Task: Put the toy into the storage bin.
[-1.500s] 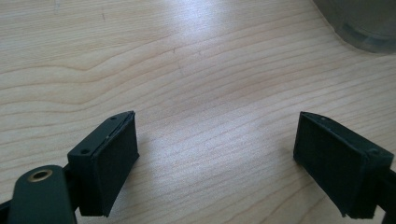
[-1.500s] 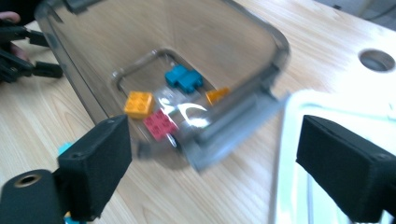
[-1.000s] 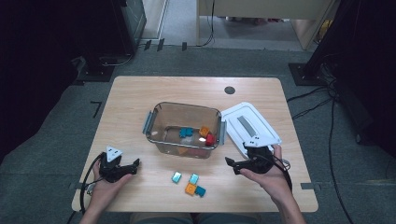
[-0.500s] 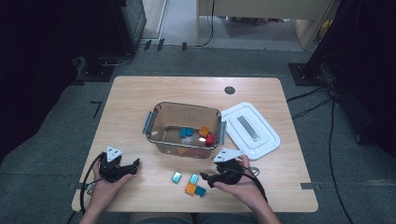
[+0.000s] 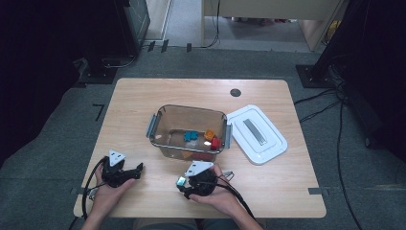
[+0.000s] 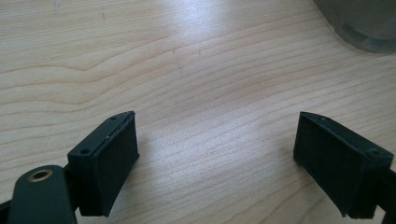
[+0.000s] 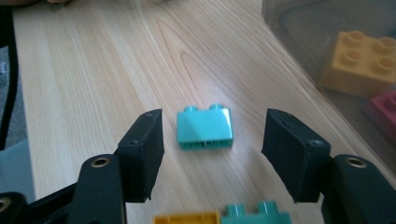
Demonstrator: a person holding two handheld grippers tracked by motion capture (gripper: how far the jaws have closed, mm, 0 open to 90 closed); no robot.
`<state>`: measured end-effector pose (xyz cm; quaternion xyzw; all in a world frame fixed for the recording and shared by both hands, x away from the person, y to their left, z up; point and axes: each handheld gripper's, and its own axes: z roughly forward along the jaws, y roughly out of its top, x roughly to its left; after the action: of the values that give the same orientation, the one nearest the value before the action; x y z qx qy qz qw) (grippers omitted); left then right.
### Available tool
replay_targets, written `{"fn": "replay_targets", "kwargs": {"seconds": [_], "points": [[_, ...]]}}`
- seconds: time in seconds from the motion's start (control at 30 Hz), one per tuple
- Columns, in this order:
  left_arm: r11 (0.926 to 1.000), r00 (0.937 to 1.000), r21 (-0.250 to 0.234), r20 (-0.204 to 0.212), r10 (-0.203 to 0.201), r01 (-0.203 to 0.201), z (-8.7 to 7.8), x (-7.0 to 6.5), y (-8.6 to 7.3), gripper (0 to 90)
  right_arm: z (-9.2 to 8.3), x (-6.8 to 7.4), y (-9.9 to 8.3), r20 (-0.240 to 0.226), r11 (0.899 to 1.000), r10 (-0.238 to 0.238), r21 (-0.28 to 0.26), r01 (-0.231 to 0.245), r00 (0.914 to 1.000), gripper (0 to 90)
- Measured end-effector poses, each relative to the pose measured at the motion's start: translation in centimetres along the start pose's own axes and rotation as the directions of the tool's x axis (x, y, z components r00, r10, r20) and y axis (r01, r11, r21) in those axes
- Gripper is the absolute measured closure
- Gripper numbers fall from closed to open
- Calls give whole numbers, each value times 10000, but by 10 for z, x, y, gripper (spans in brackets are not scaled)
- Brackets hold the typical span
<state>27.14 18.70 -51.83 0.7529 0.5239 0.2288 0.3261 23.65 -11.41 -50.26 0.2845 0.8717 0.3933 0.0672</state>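
A small teal brick lies on the wooden table between the jaws of my right gripper. The jaws have just been closing, but gaps remain on both sides and the pads do not touch it. From above, the right gripper sits low in front of the clear container, with the teal brick at its tip. An orange brick and another teal brick lie just under the gripper. My left gripper rests at the front left, open over bare wood.
The container holds a yellow brick, a red one and a blue one. Its white lid lies flat to its right. The table's front edge runs close behind both hands.
My right hand has swept left and down from beside the lid to the loose bricks in front of the container, covering them from above. The left gripper has stayed put.
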Motion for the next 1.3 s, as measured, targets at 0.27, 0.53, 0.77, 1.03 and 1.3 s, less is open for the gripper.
{"fn": "replay_targets", "kwargs": {"seconds": [0.27, 0.53, 0.77, 1.03, 1.3], "points": [[10000, 10000, 0, -2, 6, -6, 0, 0, 0, 135, 13, 7, -1, 452, 9978, -490, 460, 469, 9978, 483], [10000, 10000, 0, -1, 8, -8, 0, 0, 0, 135, 7, 3, -1, 527, 9981, -596, 192, 587, 9968, 604], [10000, 10000, 0, -1, 7, -7, 0, 0, 0, 135, -18, -7, -5, 794, 9988, -419, -209, 437, 9960, 604], [10000, 10000, 1, -2, 7, -7, 0, 0, 0, 135, -51, -31, -27, 1370, 9994, 155, -321, -112, 9905, 604], [10000, 10000, 0, -1, 7, -7, 0, 0, 0, 135, -77, -53, -44, 1896, 9974, 650, -436, -577, 9797, 604]]}}
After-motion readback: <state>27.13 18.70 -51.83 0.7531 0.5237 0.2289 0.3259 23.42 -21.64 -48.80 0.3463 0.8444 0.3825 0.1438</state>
